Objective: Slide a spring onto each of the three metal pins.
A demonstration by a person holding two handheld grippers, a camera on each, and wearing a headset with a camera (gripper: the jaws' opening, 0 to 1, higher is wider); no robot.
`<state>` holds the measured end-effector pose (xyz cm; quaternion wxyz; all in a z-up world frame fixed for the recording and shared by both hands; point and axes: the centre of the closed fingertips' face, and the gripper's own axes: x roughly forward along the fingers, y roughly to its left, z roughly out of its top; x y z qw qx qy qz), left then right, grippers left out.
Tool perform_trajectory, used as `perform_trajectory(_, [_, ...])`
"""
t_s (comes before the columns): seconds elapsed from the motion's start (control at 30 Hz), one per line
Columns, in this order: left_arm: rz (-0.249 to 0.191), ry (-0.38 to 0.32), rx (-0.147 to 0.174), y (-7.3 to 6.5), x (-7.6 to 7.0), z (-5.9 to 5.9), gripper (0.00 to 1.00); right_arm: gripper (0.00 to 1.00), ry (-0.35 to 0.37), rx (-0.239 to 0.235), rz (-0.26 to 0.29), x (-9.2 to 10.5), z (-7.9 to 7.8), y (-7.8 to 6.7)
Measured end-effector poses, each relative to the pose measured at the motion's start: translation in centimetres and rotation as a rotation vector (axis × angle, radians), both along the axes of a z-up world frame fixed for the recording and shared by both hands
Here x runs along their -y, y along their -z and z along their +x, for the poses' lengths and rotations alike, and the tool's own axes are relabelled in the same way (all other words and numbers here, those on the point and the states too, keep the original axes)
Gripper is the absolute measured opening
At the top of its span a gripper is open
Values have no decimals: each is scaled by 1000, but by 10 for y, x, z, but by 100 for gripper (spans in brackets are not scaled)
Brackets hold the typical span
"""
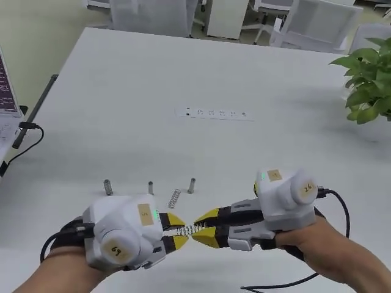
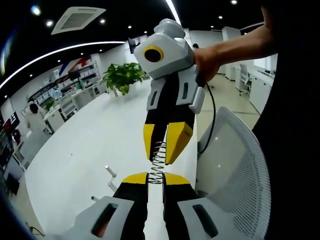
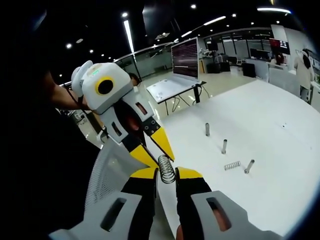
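**Head view.** The left gripper (image 1: 178,231) and the right gripper (image 1: 200,227) stood tip to tip above the near part of the table (image 1: 201,73). Each had its jaws drawn nearly together on one end of the held spring (image 1: 190,230). The spring's long axis ran level, side to side, between them. Farther up the table three pins stood upright in a row. The left pin (image 1: 108,187) looked ribbed and was judged possibly sleeved already. The middle pin (image 1: 150,187) and the right pin (image 1: 192,185) appeared bare. A loose spring (image 1: 175,198) lay flat just beside the right pin.

**Left gripper view.** The held spring ran straight out from this gripper's jaws into the right gripper's yellow tips, in the air.

**Right gripper view.** The held spring showed almost end-on between this gripper's jaws. The pins stood ahead and to the right.

**Judgement.** The right pin lay nearly straight ahead of the held spring, with both grippers about equally near. The spring would need tipping upright before lowering.
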<state>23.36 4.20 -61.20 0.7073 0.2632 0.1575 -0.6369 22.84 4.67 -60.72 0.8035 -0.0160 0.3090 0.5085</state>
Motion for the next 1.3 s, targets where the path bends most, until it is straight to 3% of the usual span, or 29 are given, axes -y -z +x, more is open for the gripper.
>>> perform_trajectory(0.27, [12, 10, 11, 4, 3, 1, 3, 9, 2, 6, -17, -2, 1, 4])
perform_trajectory(0.6, [13, -17, -16, 10, 0, 1, 5, 8, 15, 4, -34, -4, 1, 9])
perform_trajectory(0.73, [19, -51, -30, 14, -6, 7, 10, 8, 34, 6, -30, 2, 4, 9])
perform_trajectory(0.87, [-13, -110, -73, 14, -12, 14, 11, 8, 55, 6, -38, 10, 7, 11])
perform_trajectory(1.3, [-40, -218, -107, 18, -30, 28, 14, 9, 112, -2, -51, 27, 9, 19])
